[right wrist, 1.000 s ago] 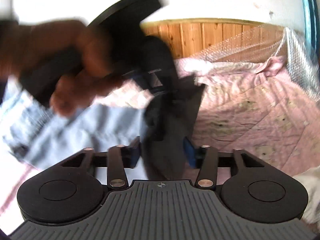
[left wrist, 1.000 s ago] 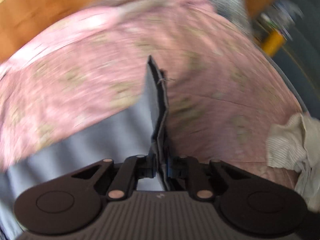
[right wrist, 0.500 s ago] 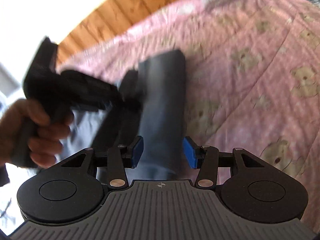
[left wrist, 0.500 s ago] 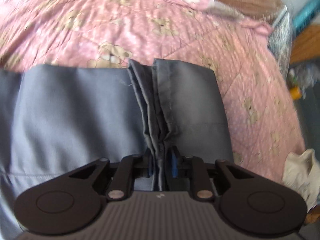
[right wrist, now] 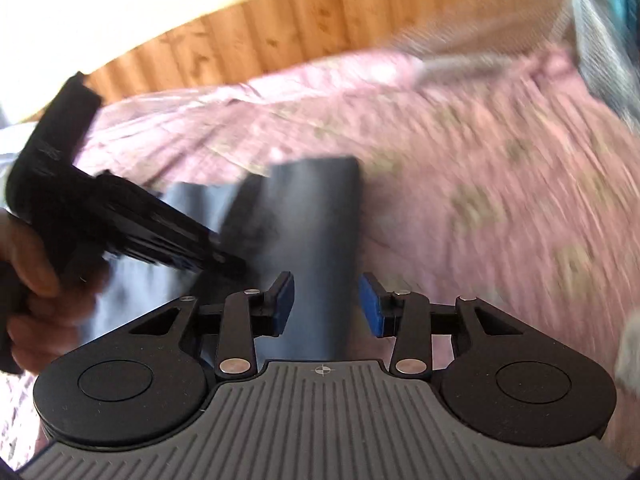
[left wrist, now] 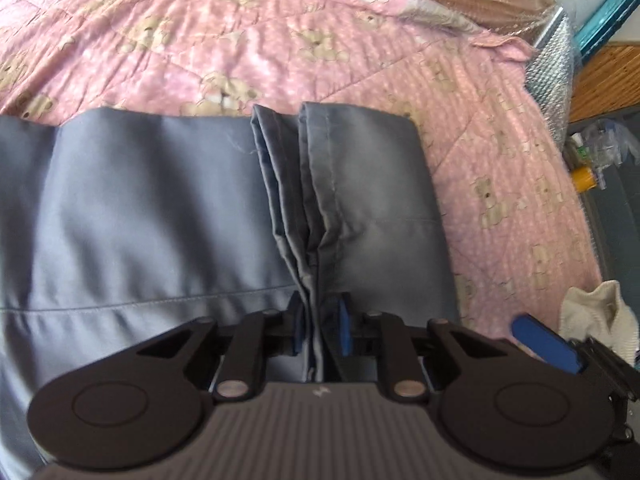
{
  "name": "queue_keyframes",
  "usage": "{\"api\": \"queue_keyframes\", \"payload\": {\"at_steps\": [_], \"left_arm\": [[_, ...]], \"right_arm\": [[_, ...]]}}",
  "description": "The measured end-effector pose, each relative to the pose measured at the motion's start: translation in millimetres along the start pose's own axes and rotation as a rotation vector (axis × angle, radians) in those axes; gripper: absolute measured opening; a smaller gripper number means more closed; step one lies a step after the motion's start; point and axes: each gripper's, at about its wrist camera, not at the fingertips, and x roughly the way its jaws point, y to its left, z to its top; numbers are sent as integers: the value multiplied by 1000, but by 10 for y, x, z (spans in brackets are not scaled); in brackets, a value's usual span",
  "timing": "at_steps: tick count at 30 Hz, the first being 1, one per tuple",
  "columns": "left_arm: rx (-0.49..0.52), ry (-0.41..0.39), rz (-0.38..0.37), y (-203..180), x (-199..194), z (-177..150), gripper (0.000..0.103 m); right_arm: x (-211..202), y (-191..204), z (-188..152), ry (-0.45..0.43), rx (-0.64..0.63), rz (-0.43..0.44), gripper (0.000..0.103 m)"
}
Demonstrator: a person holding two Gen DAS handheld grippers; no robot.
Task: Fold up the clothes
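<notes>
Grey garment (left wrist: pixel 152 216) spread flat on a pink bedspread (left wrist: pixel 304 36) printed with teddy bears, covering a bed; far edge folded square, right corner lying near the middle of the bedspread. Left claw (left wrist: pixel 320 326) closing, blue pads pinching a bunched ridge of the grey cloth that runs up between them to the far hem. Seen from the right wrist, same left claw (right wrist: pixel 224 262) angled down onto the garment (right wrist: pixel 320 216), gripped by a hand (right wrist: pixel 36 288) at the left edge. Right claw (right wrist: pixel 326 306) also closing, but pads standing apart, a strip of dark cloth lying between them and clear of both. Right wrist view smeared with blur. Cream cloth (left wrist: pixel 596 310) crumpled at the bedspread's right edge. Wooden panelling (right wrist: pixel 304 28) beyond the bed.
</notes>
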Motion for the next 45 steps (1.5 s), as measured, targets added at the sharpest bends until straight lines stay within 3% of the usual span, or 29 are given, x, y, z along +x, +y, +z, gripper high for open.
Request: {"api": "queue_keyframes", "payload": {"at_steps": [2, 6, 8, 10, 15, 20, 23, 26, 30, 35, 37, 39, 42, 45], "left_arm": [[-46, 6, -36, 19, 14, 20, 18], [-47, 0, -5, -54, 86, 34, 35], [-26, -6, 18, -127, 128, 21, 29], [-14, -25, 36, -166, 102, -2, 6], [-70, -67, 27, 120, -334, -68, 5], [-71, 15, 89, 414, -111, -63, 8], [-26, 2, 114, 372, -100, -61, 12], [26, -24, 159, 314, -194, -109, 18], [68, -76, 243, 254, -474, -154, 20], [60, -140, 134, 116, -661, -76, 20], [104, -127, 113, -5, -572, -6, 20], [155, -99, 106, -128, -429, 30, 21], [216, -35, 124, -175, -241, -110, 21], [211, 22, 147, 5, -99, -429, 20]], "right_arm": [[77, 106, 0, 10, -51, 24, 41], [153, 180, -98, 43, -68, 50, 41], [167, 166, -149, 58, -51, 56, 41], [130, 150, -157, 56, -39, 44, 41], [53, 152, -89, 15, -26, 62, 45], [306, 410, -78, 67, -68, 125, 44], [551, 515, -255, 175, -100, 117, 36], [468, 584, -396, 164, -184, 97, 35], [281, 573, -392, 160, -198, 93, 35], [270, 694, -317, 97, -217, 74, 37], [394, 745, -395, 154, -253, 74, 38], [347, 780, -588, 147, -305, 62, 39], [133, 669, -721, 162, -234, 93, 42], [-46, 469, -699, 125, -101, 100, 42]]}}
